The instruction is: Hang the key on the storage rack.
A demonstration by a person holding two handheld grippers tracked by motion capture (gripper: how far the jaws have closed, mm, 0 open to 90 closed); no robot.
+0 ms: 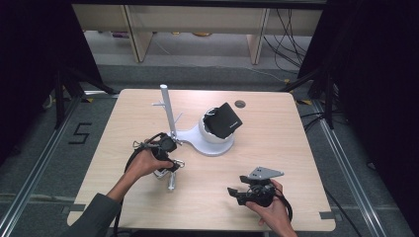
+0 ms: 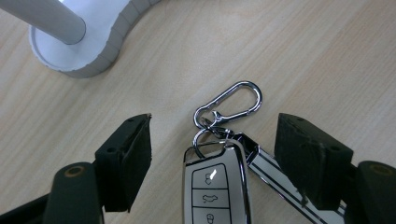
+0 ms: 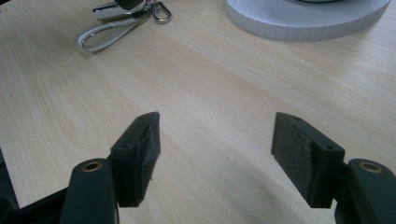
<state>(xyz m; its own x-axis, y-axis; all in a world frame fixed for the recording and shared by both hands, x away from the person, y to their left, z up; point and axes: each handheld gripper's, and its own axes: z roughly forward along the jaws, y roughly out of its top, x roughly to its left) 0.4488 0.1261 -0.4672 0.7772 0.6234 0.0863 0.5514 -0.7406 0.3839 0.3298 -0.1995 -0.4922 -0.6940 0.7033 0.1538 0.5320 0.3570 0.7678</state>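
Key fob (image 2: 215,191) lies flat on the table (image 2: 327,51) at bottom centre of the left gripper view, buttons up, right between the two black jaws, and neither pad is on it, so the left gripper (image 2: 212,154) stands apart with the fob in the gap. A ring joins the fob to a silver carabiner (image 2: 229,103) just above it, and a striped strap (image 2: 275,179) runs off toward the lower right, passing under the right-hand jaw. Upper left of that view, the white stand base (image 2: 88,51) and its grey post (image 2: 44,18). From the high view, the left gripper (image 1: 165,158) sits left of centre, just below the stand (image 1: 210,140). The right gripper (image 1: 237,190) rests low and right of centre, well apart from the fob; its own view shows jaws wide apart over bare wood, nothing between them.
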